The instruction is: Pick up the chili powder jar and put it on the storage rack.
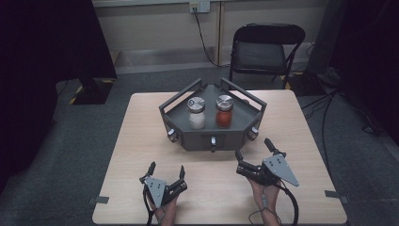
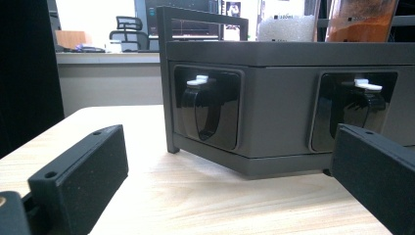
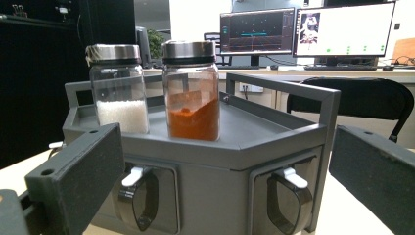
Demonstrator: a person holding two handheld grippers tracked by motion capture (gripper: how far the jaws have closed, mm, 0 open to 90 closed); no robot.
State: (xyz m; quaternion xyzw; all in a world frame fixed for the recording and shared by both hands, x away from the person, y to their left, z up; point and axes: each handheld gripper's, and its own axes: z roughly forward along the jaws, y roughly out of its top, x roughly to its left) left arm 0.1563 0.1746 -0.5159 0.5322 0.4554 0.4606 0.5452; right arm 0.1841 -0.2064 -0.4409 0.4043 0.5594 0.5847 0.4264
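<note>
1. Nearest the high camera, the left gripper [image 1: 166, 171] rests on the near part of the pale wooden tabletop [image 1: 136, 141], held by a hand from the bottom edge; its two black jaws stand spread apart with nothing between them.
2. To its right, the right gripper [image 1: 254, 151] is also on the tabletop, its grey three-cornered plate facing up and its jaws likewise parted and empty, pointing toward the grey rack [image 1: 211, 136].
3. The grey rack sits in the middle of the tabletop, beyond both grippers and apart from them; it is an angular tray with raised rail handles and small dark hooked fittings set into recesses on its front faces.
4. On the rack's top tray stand two upright glass jars with metal lids, side by side: the white-filled jar [image 1: 196, 113] on the left and the red-filled jar [image 1: 224, 111] on the right.
5. In the left gripper view, the rack's front recesses [image 2: 208, 107] fill the space between the parted jaws.
6. In the right gripper view, the jar of orange-red powder [image 3: 191, 93] stands just right of the jar of white grains [image 3: 117, 90].
7. A black folding chair [image 1: 263, 52] stands on the floor beyond the tabletop.
</note>
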